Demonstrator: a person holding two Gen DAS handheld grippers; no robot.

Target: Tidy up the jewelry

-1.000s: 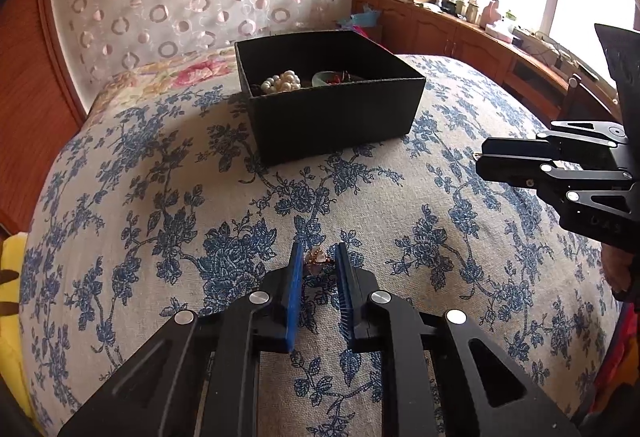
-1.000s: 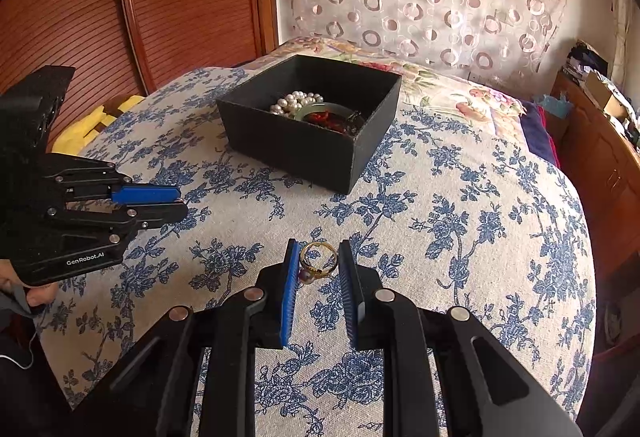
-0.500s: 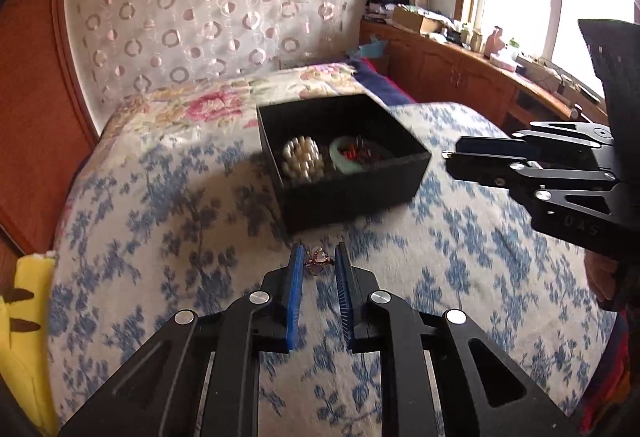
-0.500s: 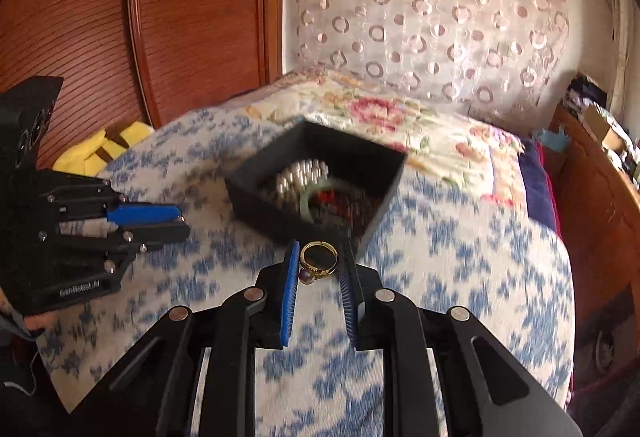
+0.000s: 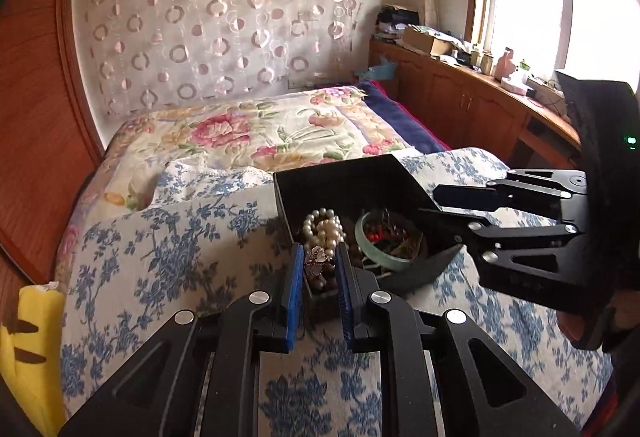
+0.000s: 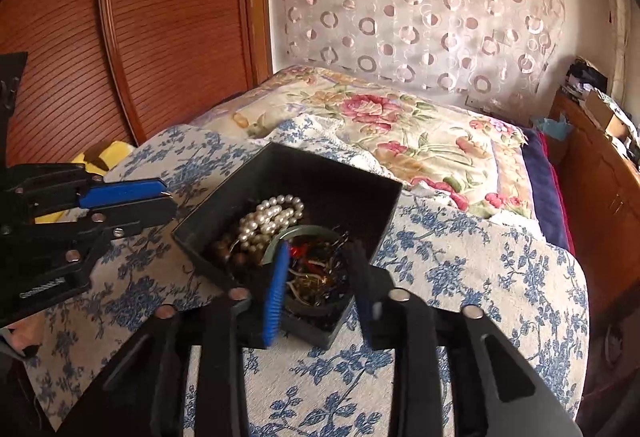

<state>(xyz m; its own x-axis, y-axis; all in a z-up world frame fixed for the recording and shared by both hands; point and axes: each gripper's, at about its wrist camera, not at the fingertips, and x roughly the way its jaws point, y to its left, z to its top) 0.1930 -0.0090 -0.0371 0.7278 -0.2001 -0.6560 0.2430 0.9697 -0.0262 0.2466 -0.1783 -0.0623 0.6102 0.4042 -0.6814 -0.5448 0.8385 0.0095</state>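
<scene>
1. Step in hand: dropping small pieces into the black box [image 6: 320, 173] on the bed [image 6: 460, 249]. Both grippers are at the box.
2. The right gripper [image 6: 318, 277] is over the box's near corner, above the tangle inside. Its jaws are opening and nothing shows between them; I cannot pick out a released piece among the jumble below.
3. The left gripper [image 5: 317, 269] is nearly shut, pinching a small pale charm [image 5: 317, 257] between its blue pads. The charm hangs at the box's near wall, over the beads.
4. Already in the box: pearls [image 5: 322, 225], a green bangle [image 5: 370, 243] with red bits inside it, and brown beads [image 6: 230, 251].
5. Next move, as I judge it: the right gripper should back away from the box, and the left should carry the charm a little further in, clear of the wall, then open.
6. Care needed: the charm is tiny, so it could catch on a pad or fall outside if let go too near the edge.
</scene>
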